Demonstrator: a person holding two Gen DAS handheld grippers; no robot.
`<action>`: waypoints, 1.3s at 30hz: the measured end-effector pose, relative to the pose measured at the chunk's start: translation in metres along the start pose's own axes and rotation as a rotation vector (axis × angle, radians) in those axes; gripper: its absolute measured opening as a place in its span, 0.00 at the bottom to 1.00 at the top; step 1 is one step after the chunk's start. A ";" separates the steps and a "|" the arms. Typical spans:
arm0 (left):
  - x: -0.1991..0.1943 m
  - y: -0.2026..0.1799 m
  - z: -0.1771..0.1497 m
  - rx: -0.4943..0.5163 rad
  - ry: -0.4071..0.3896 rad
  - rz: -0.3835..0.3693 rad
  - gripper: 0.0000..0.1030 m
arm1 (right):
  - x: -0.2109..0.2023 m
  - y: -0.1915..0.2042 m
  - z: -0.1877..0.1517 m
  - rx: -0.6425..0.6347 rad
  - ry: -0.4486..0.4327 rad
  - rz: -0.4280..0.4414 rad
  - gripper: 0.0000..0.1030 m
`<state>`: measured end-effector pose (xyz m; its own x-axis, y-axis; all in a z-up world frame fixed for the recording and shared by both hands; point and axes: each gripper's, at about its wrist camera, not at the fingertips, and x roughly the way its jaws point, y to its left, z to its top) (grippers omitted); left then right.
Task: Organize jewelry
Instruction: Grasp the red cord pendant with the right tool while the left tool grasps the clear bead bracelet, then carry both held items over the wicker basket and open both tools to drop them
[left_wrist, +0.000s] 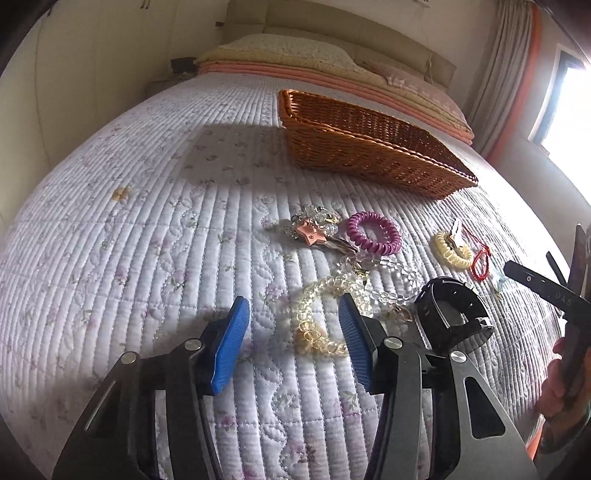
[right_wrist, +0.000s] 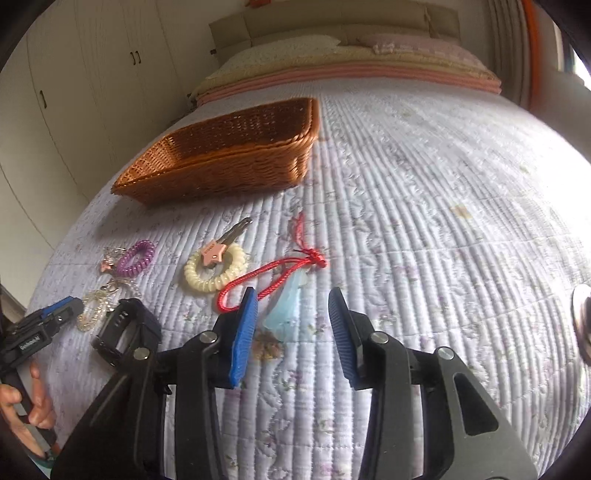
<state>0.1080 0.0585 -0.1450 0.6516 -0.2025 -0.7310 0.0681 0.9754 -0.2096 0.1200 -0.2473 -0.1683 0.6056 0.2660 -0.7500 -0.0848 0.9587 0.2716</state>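
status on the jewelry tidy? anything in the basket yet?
Done: nothing visible. The wicker basket looks empty in what shows of its inside.

In hand: nothing gripped. The left gripper straddles the clear coil bracelet; the right gripper straddles the pale blue pendant on its red cord, pads not pressing.

Left: everything. The purple coil, cream coil, star-tagged keys and black watch all lie on the quilt.

A home bedroom: quilted bed (right_wrist: 424, 192), pillows (right_wrist: 280, 50), wardrobe doors (right_wrist: 92, 74), curtained window (left_wrist: 565, 107)
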 end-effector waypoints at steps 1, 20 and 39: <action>0.000 0.001 -0.001 -0.002 0.002 -0.007 0.47 | 0.004 0.001 0.002 0.011 0.015 0.013 0.36; 0.006 -0.018 -0.007 0.129 -0.001 0.110 0.09 | 0.023 0.035 0.003 -0.080 0.015 -0.086 0.12; -0.048 -0.067 0.115 0.170 -0.305 -0.050 0.07 | -0.041 0.084 0.102 -0.211 -0.248 -0.011 0.12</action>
<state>0.1591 0.0125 -0.0215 0.8384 -0.2403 -0.4892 0.2137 0.9706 -0.1104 0.1684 -0.1879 -0.0534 0.7798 0.2476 -0.5750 -0.2236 0.9680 0.1136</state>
